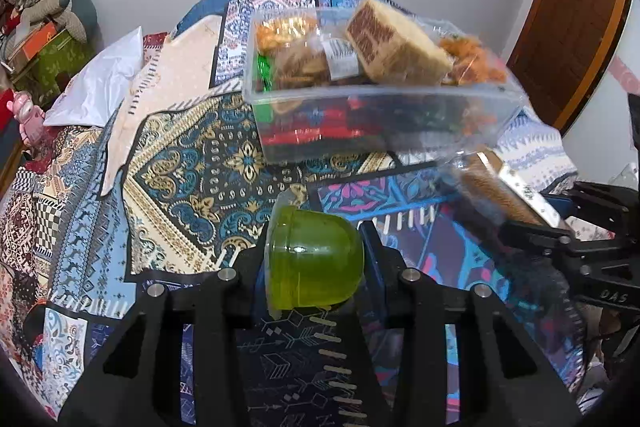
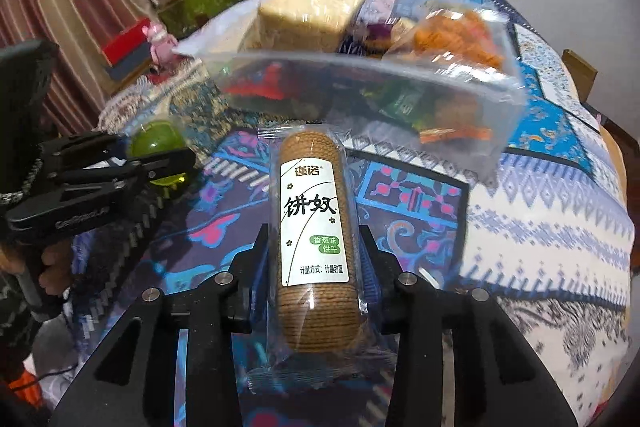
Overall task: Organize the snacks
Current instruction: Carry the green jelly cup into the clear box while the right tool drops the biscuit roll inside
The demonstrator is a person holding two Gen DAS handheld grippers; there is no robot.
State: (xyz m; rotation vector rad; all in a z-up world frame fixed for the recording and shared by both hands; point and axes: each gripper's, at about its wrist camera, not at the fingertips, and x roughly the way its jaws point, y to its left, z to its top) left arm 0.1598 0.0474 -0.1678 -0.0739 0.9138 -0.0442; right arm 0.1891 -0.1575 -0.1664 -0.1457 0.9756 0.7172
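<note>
A: Between the left gripper's (image 1: 314, 261) pads: a green jelly cup (image 1: 314, 259), clamped on its sides, lying over w/ its dome aimed up-right toward the bin (image 1: 384, 99).

B: Right gripper (image 2: 312, 271)?

A: Clenched on a biscuit pack (image 2: 312, 227). Long axis runs straight out along the fingers, far end pointing at the bin, which sits ahead on the quilt (image 1: 168, 163), near but apart.

B: Risks?

A: Cup's smooth and round, so it could squirt out of the pads. Pack's gripped low, so the front may sag or swing. Bin looks heaped already; the cake block (image 1: 396, 41) rides above the rim, so new stuff could slide off.
</note>
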